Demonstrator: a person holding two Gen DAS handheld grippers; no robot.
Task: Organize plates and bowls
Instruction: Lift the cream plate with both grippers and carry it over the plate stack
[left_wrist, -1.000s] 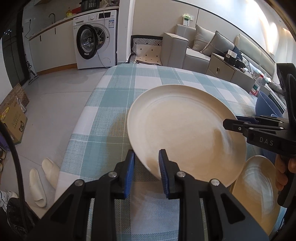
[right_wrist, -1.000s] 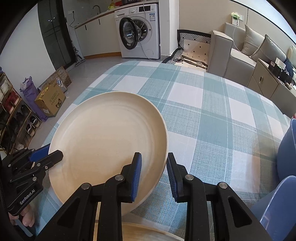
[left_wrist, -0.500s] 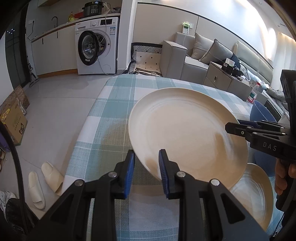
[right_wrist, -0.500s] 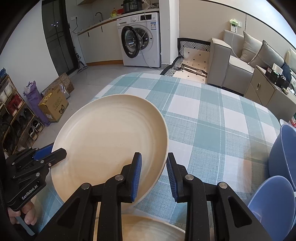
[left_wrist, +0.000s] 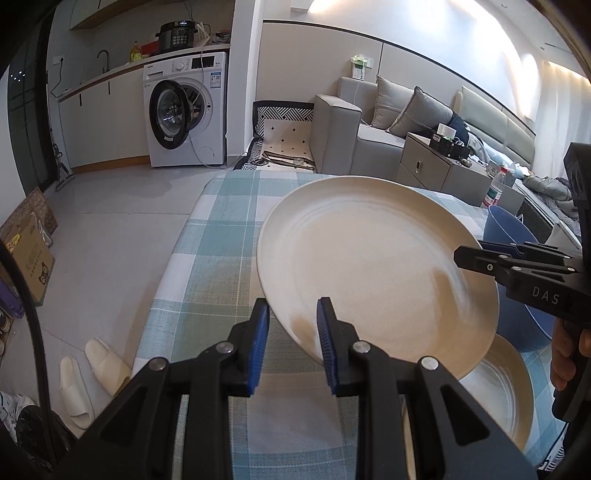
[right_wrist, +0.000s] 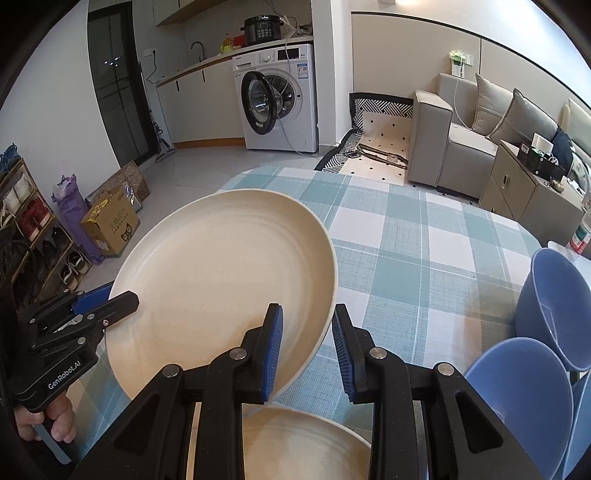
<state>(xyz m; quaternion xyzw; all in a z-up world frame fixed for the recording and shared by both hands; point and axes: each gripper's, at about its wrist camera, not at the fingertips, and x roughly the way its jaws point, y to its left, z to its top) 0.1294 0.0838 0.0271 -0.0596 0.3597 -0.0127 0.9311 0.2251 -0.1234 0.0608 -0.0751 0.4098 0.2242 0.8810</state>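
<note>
Cream plate (left_wrist: 369, 266) hangs tilted above the checked tabletop (right_wrist: 424, 251), left gripper (left_wrist: 291, 339) and right gripper (right_wrist: 306, 347) fingers clamped on opposite rims, over another plate (left_wrist: 498, 391)

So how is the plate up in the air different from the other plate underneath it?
The lifted plate is held off the checked tablecloth, pinched at its rim by the left gripper and the right gripper; the lower plate rests on the table, untouched. The lifted plate sits tilted, while the lower plate lies flat and partly hidden. Both are round, cream and empty.
</note>
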